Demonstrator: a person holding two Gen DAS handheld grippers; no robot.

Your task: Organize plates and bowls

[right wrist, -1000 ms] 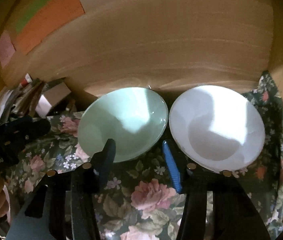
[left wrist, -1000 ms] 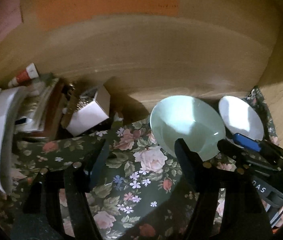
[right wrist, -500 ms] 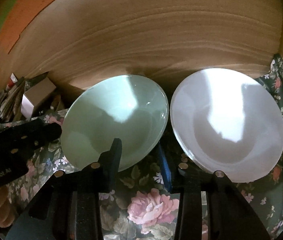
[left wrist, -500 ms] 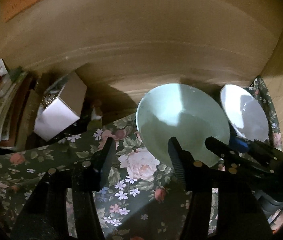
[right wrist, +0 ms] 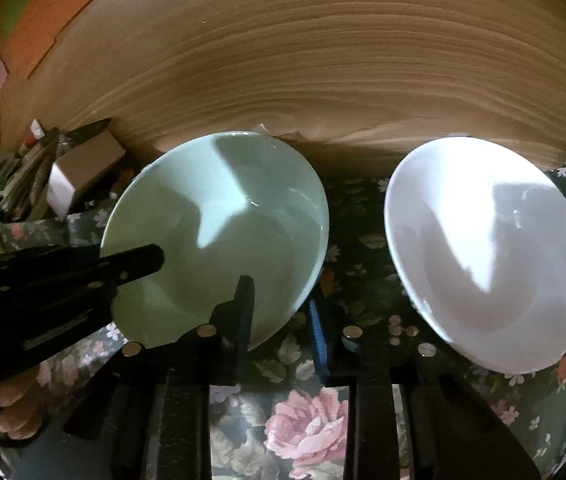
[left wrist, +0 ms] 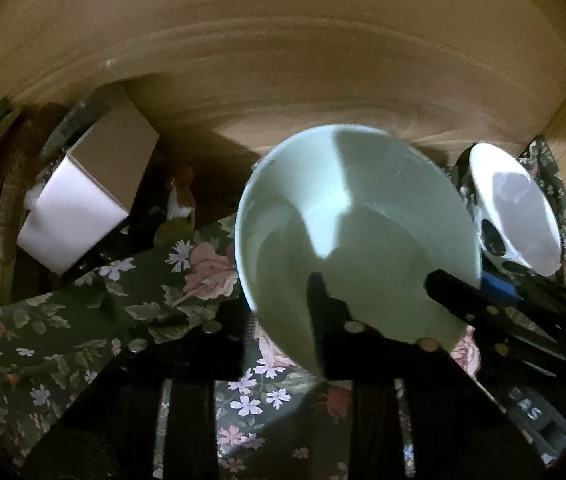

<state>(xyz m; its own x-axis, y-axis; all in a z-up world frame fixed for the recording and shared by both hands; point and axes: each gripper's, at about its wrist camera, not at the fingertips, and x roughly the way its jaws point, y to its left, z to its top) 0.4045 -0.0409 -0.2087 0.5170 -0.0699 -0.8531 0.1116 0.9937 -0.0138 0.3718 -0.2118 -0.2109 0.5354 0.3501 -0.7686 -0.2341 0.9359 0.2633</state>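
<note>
Two bowls, both on the floral cloth (right wrist: 303, 420) over the surface, backed by a wood panel (right wrist: 323, 60). Left to right: clutter pile (right wrist: 23, 168) of papers, hard to make out; one small box (left wrist: 83, 200), white face and brown top, partly blurred; one pale green bowl (right wrist: 219, 236); one white bowl (right wrist: 487, 252). The bowls are near each other, not touching, with a dark cloth strip between them.

Left gripper (left wrist: 267, 320): jaws fairly wide, straddling the near-left rim of the green bowl (left wrist: 355, 232); one finger sits in front of the bowl's inside, the other lies outside over the cloth and is very dark. Contact with the rim cannot be told. In the right wrist view the left gripper (right wrist: 83, 280) comes in from the left, its tip over the green bowl's left edge.

Right gripper (right wrist: 281, 320): jaws apart, holding nothing; the left finger overlaps the green bowl's near-right rim, the blue-padded one is over the cloth in the gap between the bowls.

White bowl (left wrist: 519, 208) is partly cut off by the right gripper (left wrist: 499, 300) in the left wrist view. Coins or studs (right wrist: 399, 326) near the white bowl, count unclear.
</note>
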